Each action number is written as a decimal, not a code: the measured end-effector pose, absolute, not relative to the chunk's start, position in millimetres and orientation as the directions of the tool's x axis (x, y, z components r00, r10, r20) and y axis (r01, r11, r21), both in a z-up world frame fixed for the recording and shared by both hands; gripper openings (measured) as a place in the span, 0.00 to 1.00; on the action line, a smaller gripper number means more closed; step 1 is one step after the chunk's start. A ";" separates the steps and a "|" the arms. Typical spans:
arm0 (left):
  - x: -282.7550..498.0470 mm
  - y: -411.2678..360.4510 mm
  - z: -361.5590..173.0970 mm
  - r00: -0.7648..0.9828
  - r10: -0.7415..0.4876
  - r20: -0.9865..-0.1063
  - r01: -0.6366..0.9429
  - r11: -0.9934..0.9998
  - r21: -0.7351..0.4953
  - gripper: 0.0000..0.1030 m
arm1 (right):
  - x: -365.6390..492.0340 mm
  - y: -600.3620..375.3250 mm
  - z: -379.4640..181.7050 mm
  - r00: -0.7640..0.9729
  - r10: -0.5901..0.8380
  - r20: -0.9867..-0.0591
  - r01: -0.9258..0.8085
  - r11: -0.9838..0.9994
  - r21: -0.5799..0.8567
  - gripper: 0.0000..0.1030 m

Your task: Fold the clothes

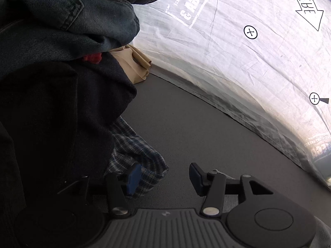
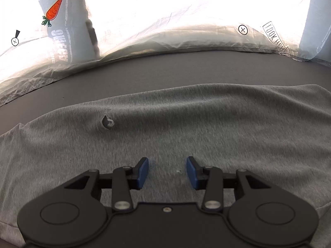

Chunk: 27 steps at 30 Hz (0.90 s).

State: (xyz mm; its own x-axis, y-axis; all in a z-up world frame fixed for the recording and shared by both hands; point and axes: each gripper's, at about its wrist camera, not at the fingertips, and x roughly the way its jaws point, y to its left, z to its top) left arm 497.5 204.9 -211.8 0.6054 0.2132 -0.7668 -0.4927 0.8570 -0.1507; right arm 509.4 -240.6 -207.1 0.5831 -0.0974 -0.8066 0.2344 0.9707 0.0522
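A grey T-shirt (image 2: 186,128) lies spread flat on the dark grey table (image 2: 165,72), with a small hole (image 2: 107,122) left of its middle. My right gripper (image 2: 167,171) is open and empty, low over the shirt's near part. My left gripper (image 1: 163,177) is open and empty, just over the table (image 1: 196,128), with its left finger beside a blue checked shirt (image 1: 134,150). That shirt lies at the foot of a pile of clothes: a dark garment (image 1: 62,107), denim (image 1: 68,24), a tan cloth (image 1: 134,62) and a bit of red (image 1: 93,57).
A white translucent sheet (image 1: 248,51) with printed marks and a "LOOK HERE" arrow hangs along the table's far edge; it also shows in the right wrist view (image 2: 186,20), with a carrot picture (image 2: 52,11). The clothes pile fills the left of the left wrist view.
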 end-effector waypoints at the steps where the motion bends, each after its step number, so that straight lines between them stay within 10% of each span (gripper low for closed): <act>1: 490.7 195.4 -213.8 0.602 0.192 -0.775 -0.469 0.870 -0.149 0.52 | 509.9 -239.3 -207.0 0.581 -0.098 -0.808 0.231 0.972 0.048 0.44; 16: 331.8 2.2 -213.1 0.489 -0.174 -0.855 -0.075 0.968 -0.240 0.75 | 343.9 -368.3 -174.9 0.619 -0.117 -0.777 0.465 0.852 0.242 0.55; 27: 224.3 -66.1 -235.5 0.371 -0.157 -0.915 -0.291 0.917 -0.275 0.77 | 159.9 -550.2 -198.9 0.563 -0.236 -0.792 0.693 0.657 0.297 0.63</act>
State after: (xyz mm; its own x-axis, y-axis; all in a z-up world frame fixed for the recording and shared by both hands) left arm 224.3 -66.1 -235.5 0.3708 -0.1569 -0.9154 -0.2906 0.9165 -0.2748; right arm 159.9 -550.2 -198.9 0.5634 -0.2361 -0.7917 0.6930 0.6568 0.2972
